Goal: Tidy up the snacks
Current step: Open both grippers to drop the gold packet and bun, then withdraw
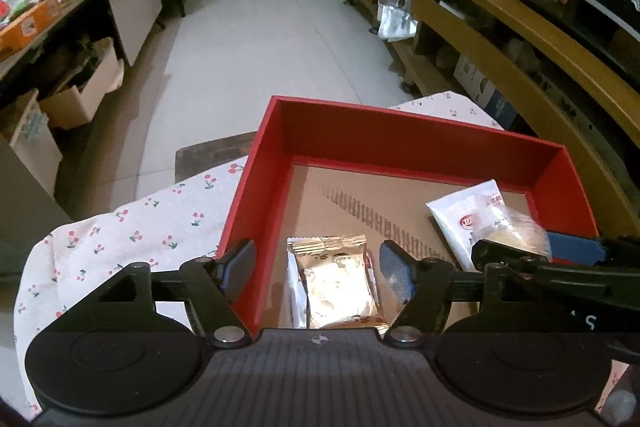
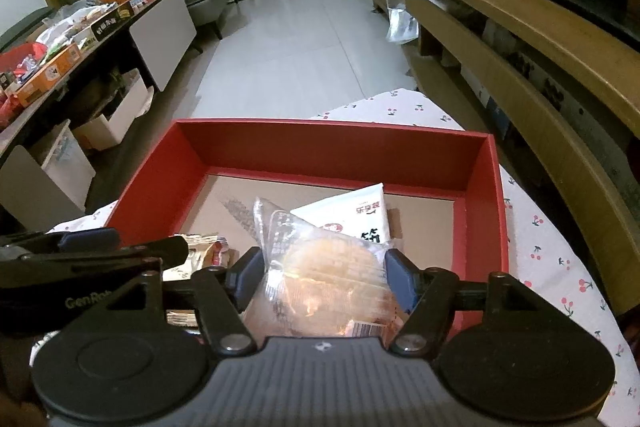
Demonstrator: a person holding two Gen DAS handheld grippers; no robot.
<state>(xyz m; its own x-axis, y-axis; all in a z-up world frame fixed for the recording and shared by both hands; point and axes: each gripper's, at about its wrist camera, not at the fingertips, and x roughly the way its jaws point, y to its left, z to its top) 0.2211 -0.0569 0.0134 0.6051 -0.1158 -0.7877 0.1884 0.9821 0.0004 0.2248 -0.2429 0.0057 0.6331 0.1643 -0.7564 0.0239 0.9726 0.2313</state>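
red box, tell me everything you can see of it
The red box is an open, lidless rectangular tray, seemingly cardboard, with upright red walls and a plain brown floor carrying a faint printed wheat-ear mark. It sits flat on a cherry-print cloth. Inside lie a beige packet near the left wall, a white packet toward the middle and a clear-wrapped round cake. Both tongs reach in over its near side.

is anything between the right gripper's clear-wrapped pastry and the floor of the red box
Partly. The clear-wrapped pastry sits between the right gripper fingers, low inside the red box. A white snack packet lies just beyond and partly beneath it; whether it already rests on the cardboard floor isn't visible.
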